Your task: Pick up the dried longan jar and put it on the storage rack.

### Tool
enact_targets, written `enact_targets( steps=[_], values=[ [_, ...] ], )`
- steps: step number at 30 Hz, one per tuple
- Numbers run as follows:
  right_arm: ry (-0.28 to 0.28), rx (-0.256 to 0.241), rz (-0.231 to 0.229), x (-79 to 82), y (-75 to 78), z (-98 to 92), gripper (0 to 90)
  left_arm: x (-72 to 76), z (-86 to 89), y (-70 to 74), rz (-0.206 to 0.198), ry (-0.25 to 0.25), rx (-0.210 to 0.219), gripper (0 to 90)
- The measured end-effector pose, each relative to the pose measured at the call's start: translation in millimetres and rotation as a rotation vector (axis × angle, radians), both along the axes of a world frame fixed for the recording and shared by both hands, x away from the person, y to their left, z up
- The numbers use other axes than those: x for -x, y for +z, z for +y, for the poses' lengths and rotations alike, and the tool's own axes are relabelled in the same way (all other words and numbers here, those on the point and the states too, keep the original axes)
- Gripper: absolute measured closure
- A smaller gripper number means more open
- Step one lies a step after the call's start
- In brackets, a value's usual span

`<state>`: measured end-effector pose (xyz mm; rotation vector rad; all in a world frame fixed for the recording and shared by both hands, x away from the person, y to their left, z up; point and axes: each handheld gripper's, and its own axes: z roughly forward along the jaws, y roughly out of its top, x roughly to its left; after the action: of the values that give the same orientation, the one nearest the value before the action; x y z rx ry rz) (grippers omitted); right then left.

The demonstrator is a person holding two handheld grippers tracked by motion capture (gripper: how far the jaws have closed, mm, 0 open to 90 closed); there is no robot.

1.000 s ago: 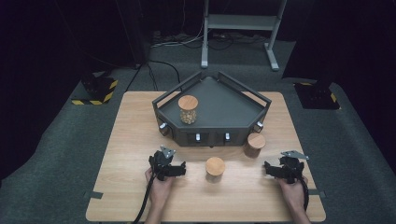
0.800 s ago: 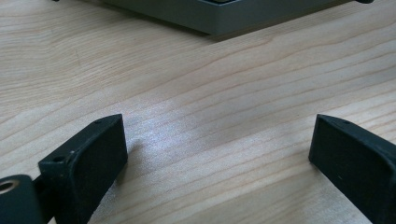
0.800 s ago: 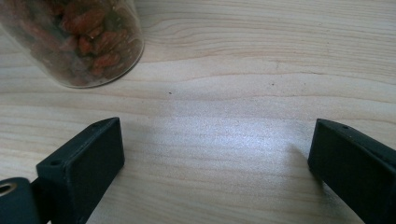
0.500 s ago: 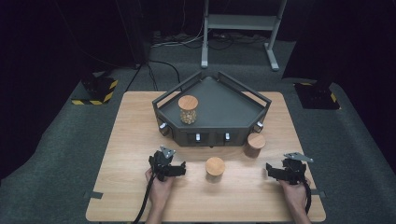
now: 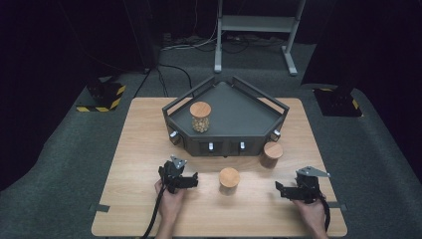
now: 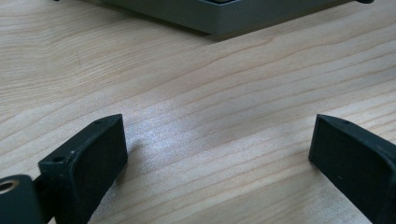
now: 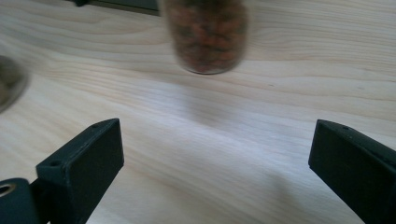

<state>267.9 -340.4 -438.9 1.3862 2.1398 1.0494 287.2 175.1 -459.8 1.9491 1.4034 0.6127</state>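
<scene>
Near the tray (image 5: 278, 107) front | right gripper (image 5: 288, 191) edged left toward jar (image 5: 229, 180) | both grippers wide, empty | left gripper (image 5: 185, 180) idle

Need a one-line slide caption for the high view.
Two open grippers, left and right, rest on a wooden table flanking a cork-lidded jar before a dark tray.

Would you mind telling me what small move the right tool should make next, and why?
Probably ease the right tool forward toward the jar ahead of it. Its jaws stand wide open and empty over bare table, with the jar roughly between their lines, and a second jar waits nearby.
</scene>
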Motion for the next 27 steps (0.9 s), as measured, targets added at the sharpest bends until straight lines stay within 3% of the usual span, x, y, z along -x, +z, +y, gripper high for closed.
enact_targets(
  steps=[5,15,21,27],
  values=[
    [0.087,-0.010,0.010,3.0,-4.9,9.6,3.0,0.1,-0.1,0.0,0.000,0.001,0.000,4.3],
    [0.178,-0.029,-0.009,8.7,-4.3,23.9,3.1,0.1,-0.2,0.0,0.000,0.001,-0.001,4.3],
    [0.236,-0.032,-0.007,5.2,-3.8,34.3,3.1,0.1,-0.2,0.1,0.000,0.001,-0.001,4.3],
    [0.328,-0.061,0.005,-3.1,-5.4,44.1,3.8,0.2,-0.3,0.1,0.000,0.001,-0.001,4.3]
  ],
)
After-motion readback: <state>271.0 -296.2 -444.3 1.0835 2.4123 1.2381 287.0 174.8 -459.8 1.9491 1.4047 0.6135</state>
